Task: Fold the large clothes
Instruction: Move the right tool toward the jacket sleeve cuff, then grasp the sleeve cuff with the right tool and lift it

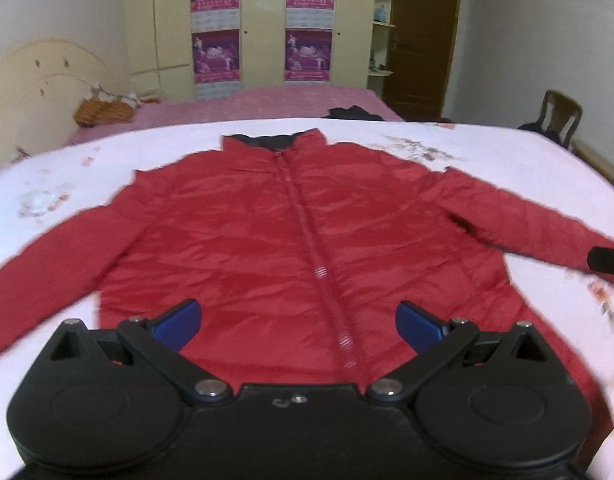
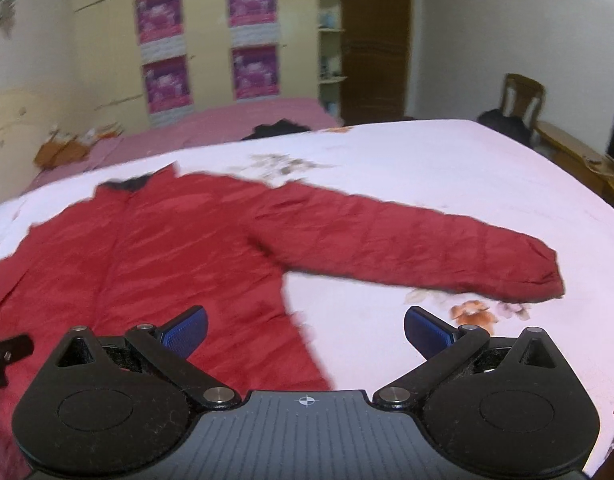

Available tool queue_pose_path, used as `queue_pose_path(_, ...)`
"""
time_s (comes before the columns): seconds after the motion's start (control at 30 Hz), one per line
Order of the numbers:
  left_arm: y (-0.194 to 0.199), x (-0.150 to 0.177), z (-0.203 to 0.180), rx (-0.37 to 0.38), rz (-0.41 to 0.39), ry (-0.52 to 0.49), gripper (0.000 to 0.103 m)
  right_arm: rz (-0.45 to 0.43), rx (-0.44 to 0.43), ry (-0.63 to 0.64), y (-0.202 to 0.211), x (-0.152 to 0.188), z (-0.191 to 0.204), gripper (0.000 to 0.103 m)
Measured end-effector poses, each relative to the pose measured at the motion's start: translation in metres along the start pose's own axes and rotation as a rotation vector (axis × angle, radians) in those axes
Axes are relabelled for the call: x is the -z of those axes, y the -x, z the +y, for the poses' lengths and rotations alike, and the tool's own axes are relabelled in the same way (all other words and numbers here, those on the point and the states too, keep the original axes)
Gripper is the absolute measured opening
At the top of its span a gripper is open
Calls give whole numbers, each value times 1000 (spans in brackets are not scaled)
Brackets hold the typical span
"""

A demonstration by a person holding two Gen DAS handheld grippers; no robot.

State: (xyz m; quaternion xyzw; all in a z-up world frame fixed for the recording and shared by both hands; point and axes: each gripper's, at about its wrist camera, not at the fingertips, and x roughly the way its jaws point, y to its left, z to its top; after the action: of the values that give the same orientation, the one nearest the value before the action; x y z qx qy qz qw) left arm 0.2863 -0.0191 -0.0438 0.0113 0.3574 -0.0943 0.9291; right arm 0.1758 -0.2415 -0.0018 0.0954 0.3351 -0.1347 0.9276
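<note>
A red puffer jacket [image 1: 291, 240] lies flat and zipped on a white floral bedsheet [image 1: 487, 152], front up, collar far, both sleeves spread out. My left gripper [image 1: 299, 326] is open and empty above the jacket's lower front, near the zipper. In the right wrist view the jacket [image 2: 147, 256] fills the left half and its right sleeve [image 2: 419, 248] stretches to the right. My right gripper [image 2: 305, 330] is open and empty above the jacket's right side edge, below the armpit. The other gripper's tip [image 2: 7, 352] shows at the left edge.
A pink bed [image 1: 267, 100] with a dark garment [image 1: 353, 114] and a basket [image 1: 103, 112] lies behind. A wardrobe with posters [image 1: 263, 24] stands on the far wall. A wooden chair [image 1: 559, 116] stands at the right.
</note>
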Motion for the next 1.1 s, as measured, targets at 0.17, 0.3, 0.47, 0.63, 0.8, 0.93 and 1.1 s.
queue_pose_path(0.17, -34, -11, -28, 23, -11, -72, 103, -40, 76, -114, -25, -15, -53, 103)
queue_pose_path(0.3, -73, -21, -44, 58, 126, -45, 103, -41, 151, -196, -49, -19, -98, 103)
queue_pose_path(0.47, -91, -30, -55, 88, 92, 6, 103, -18, 205, -300, -71, -14, -150, 67)
queue_pose_path(0.63, -113, -42, -58, 96, 118, 13, 103, 24, 218, -466, -91, -1, -196, 58)
queue_pose_path(0.8, -124, -50, -61, 73, 110, 4, 103, 40, 193, -613, -100, 12, -226, 58)
queue_pose_path(0.93, -134, -52, -57, 76, 138, 34, 103, 23, 203, -619, -104, 13, -229, 58)
queue_pose_path(1.1, -140, -55, -53, 55, 139, 46, 103, -34, 199, -690, -106, 14, -235, 52)
